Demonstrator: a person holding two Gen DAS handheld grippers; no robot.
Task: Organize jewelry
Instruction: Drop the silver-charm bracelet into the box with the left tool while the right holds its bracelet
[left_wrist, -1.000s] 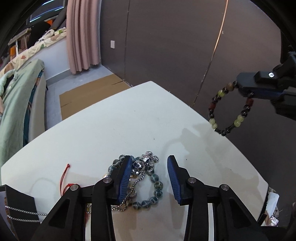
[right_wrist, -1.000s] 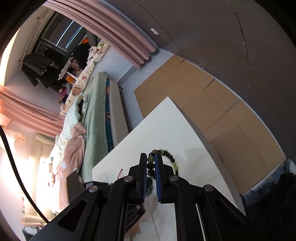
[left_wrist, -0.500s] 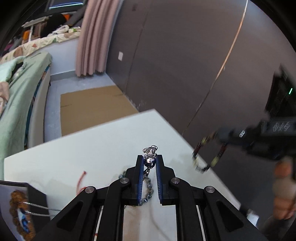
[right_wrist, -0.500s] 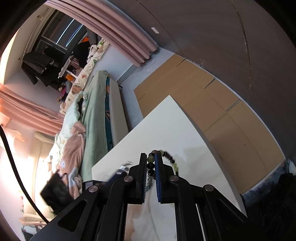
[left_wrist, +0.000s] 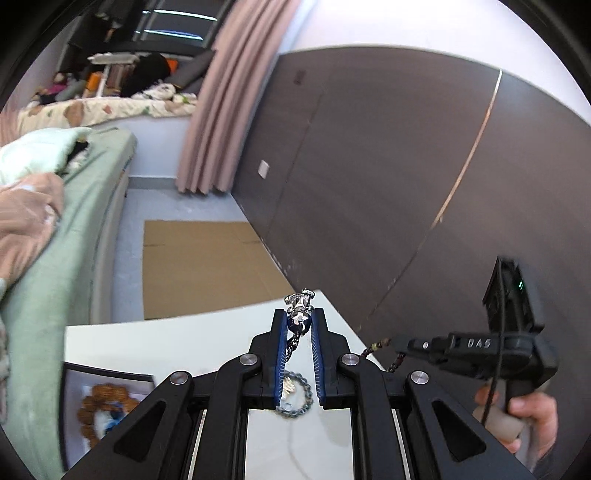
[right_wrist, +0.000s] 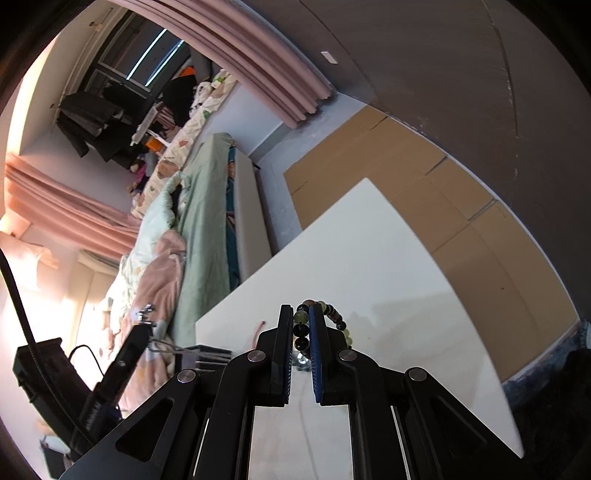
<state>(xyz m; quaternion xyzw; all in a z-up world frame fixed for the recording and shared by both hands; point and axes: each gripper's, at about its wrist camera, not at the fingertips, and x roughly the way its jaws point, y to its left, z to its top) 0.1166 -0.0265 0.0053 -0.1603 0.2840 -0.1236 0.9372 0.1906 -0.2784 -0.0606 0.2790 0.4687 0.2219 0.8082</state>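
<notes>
My left gripper (left_wrist: 299, 321) is shut on a silver charm (left_wrist: 300, 312) with a chain, lifted above the white table (left_wrist: 166, 347). A grey-green bead bracelet (left_wrist: 295, 397) hangs below it between the fingers. My right gripper (right_wrist: 300, 321) is shut on a bracelet of green, brown and black beads (right_wrist: 332, 319), held above the table (right_wrist: 388, 258). In the left wrist view the right gripper (left_wrist: 400, 341) is at the right with its bracelet (left_wrist: 384, 350) dangling. In the right wrist view the left gripper (right_wrist: 144, 325) is at the lower left with the charm (right_wrist: 146, 312).
A dark jewelry box (left_wrist: 107, 402) with an amber bead bracelet (left_wrist: 98, 406) stands at the table's left. A red cord (right_wrist: 258, 326) lies on the table. A bed (left_wrist: 55, 240) is to the left, cardboard (left_wrist: 207, 266) lies on the floor, and a dark wall (left_wrist: 406, 166) is behind.
My left gripper closed on the silver charm and lifted it, with chain and grey-green bracelet, off the table. The right gripper kept holding its bracelet and has come lower, nearer the left gripper.
</notes>
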